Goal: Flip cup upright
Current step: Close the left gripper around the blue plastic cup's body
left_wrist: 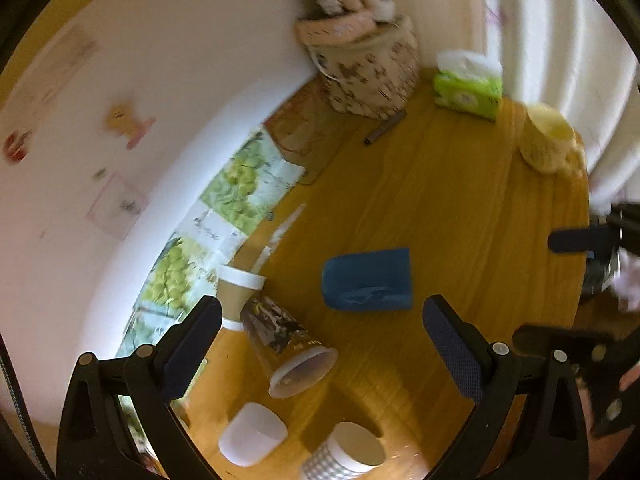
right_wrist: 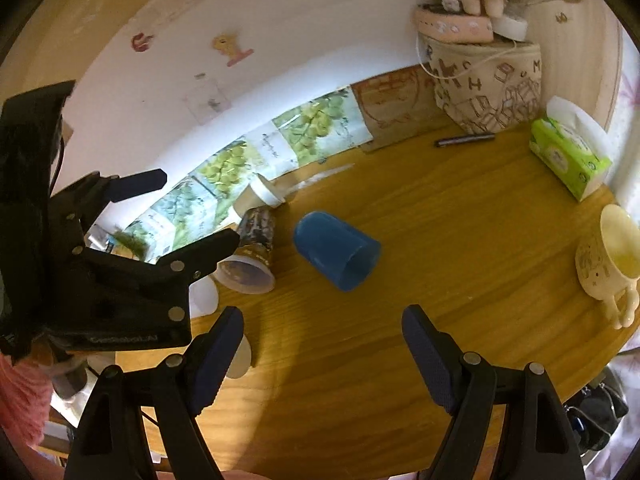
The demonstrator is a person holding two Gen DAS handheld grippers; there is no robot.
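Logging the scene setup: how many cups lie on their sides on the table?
3: the blue cup mid-table, the dark printed cup left of it, and the brown paper cup behind that. More may be hidden behind the left gripper.

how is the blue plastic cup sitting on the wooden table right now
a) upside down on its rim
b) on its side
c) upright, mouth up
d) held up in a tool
b: the blue plastic cup lies on its side on the wooden table, its open mouth showing sideways in the right wrist view, and neither tool touches it.
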